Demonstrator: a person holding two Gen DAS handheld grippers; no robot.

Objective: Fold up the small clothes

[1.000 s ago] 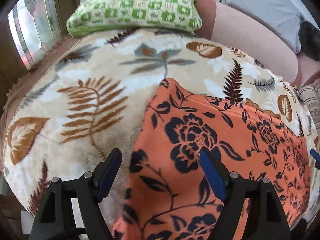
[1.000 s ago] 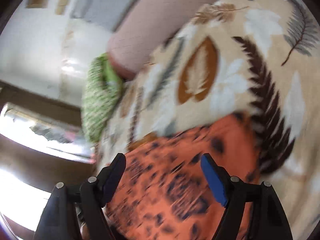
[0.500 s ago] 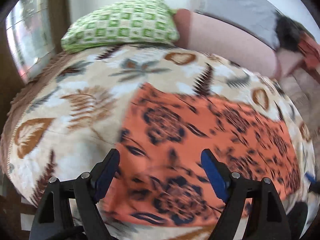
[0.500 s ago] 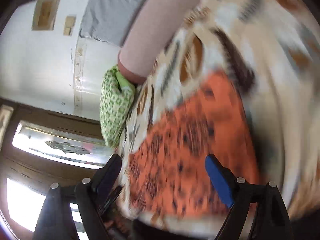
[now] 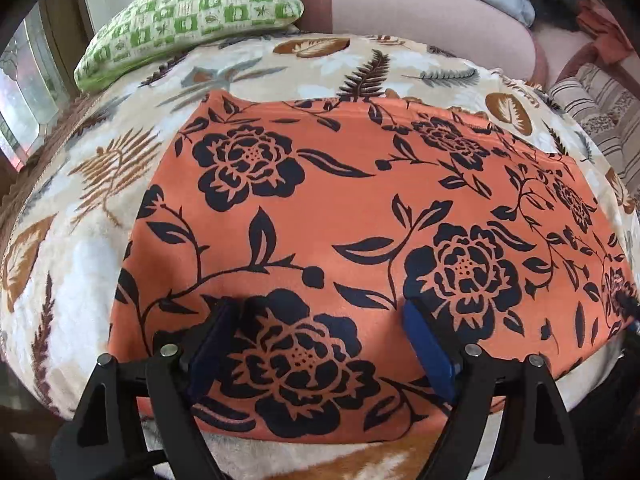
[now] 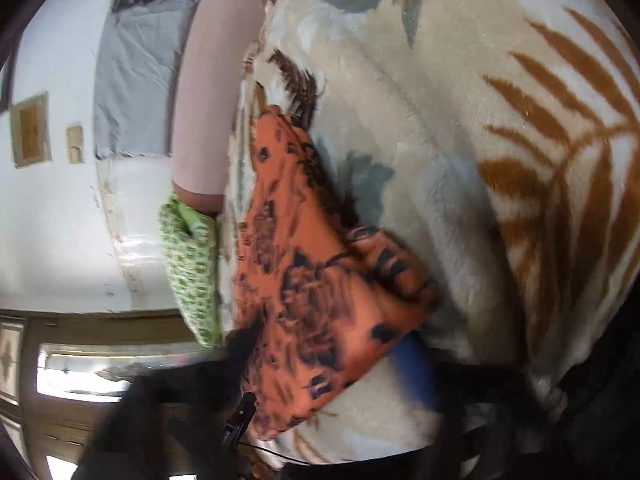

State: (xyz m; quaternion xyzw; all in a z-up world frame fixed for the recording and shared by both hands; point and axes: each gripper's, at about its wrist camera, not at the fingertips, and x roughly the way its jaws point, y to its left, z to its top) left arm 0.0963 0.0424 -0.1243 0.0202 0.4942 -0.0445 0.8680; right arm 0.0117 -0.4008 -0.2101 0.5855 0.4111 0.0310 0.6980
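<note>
Your left gripper [image 5: 320, 344] points steeply down with its jaws opening wide; your right gripper [image 6: 340, 364] is rolled sideways, clamped together.

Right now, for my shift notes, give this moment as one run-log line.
orange floral garment: flat on leaf-print blanket | left gripper: opening, over near edge | right gripper: shut on garment corner

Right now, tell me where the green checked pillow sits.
In the left wrist view the green checked pillow lies upper left, at the far edge of the leaf-print blanket, beyond the orange floral cloth.
</note>
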